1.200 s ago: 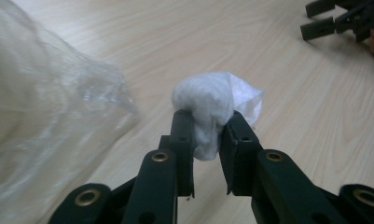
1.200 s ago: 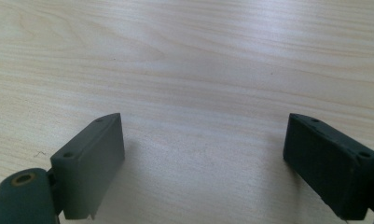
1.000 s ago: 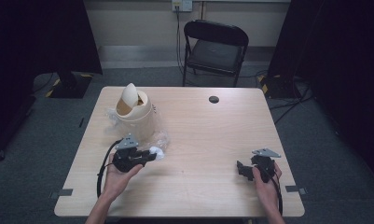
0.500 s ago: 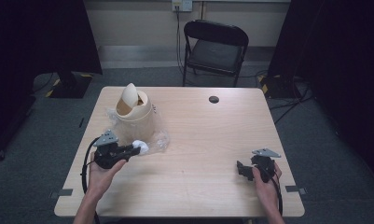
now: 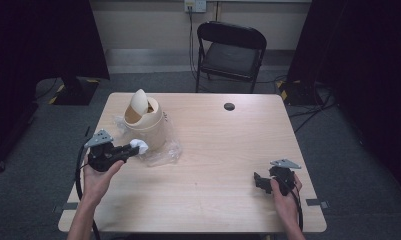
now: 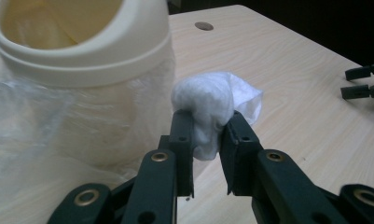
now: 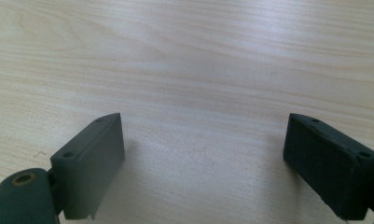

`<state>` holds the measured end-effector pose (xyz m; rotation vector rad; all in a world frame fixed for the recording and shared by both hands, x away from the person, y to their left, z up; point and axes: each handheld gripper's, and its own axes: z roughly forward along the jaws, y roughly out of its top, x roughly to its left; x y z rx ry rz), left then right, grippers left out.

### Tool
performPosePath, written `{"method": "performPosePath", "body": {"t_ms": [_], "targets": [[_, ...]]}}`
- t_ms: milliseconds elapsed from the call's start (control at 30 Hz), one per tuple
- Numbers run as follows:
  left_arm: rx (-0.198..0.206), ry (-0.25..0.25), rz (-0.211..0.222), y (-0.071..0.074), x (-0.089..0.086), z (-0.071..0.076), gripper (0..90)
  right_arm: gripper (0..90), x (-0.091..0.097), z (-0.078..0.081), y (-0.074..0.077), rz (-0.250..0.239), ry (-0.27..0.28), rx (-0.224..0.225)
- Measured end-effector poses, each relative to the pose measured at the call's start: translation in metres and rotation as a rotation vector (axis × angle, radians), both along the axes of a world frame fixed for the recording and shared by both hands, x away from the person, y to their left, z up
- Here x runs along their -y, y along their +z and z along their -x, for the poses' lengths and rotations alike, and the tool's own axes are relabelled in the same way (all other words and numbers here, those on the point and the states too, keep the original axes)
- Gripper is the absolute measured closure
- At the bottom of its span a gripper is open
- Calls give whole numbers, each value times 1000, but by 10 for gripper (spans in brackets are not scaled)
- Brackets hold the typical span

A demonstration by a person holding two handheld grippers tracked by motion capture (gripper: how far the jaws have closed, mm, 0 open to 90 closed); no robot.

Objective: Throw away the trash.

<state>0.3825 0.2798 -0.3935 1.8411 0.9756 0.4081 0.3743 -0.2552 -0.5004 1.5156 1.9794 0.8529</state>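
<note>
The left tongs (image 6: 207,126) pinch a white tissue (image 6: 212,100) between their two black jaws; the tissue is bunched into a soft ball and sticks out past the tips; it is up off the desk (image 5: 213,145), just beside the bin (image 5: 144,122); in the high view the left tongs (image 5: 130,150) are at the left side of the desk, and the tissue (image 5: 139,145) is at their tip, close to the lower side of the bin; the bin is cream and round, and its swing lid (image 5: 138,102) is tipped so the top is open; a clear bag (image 5: 163,150) sits around the bin and spills out onto the desk in crinkles; the left hand (image 5: 99,177) holds the tongs from below; the right tongs (image 7: 203,163) are spread wide with nothing between the jaws, just bare wood under them; in the high view the right tongs (image 5: 258,181) are low at the right side of the desk, well apart from the bin, and the right hand (image 5: 285,192) holds them; a small dark round spot (image 5: 229,106) is on the far part of the desk; a black chair (image 5: 230,50) is behind the desk.
</note>
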Motion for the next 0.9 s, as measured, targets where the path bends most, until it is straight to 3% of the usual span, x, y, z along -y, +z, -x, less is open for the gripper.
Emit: {"method": "performPosePath", "body": {"t_ms": [333, 533, 600, 733, 900], "targets": [[27, 8, -16, 14, -6, -13, 762, 116, 0, 0, 0, 0, 0, 0], [25, 39, 53, 22, -18, -25, 762, 116, 0, 0, 0, 0, 0, 0], [29, 63, 29, 27, -20, -33, 762, 116, 0, 0, 0, 0, 0, 0], [24, 87, 34, 33, -28, -45, 762, 116, 0, 0, 0, 0, 0, 0], [7, 107, 0, 34, -35, -61, 762, 116, 0, 0, 0, 0, 0, 0]]}}
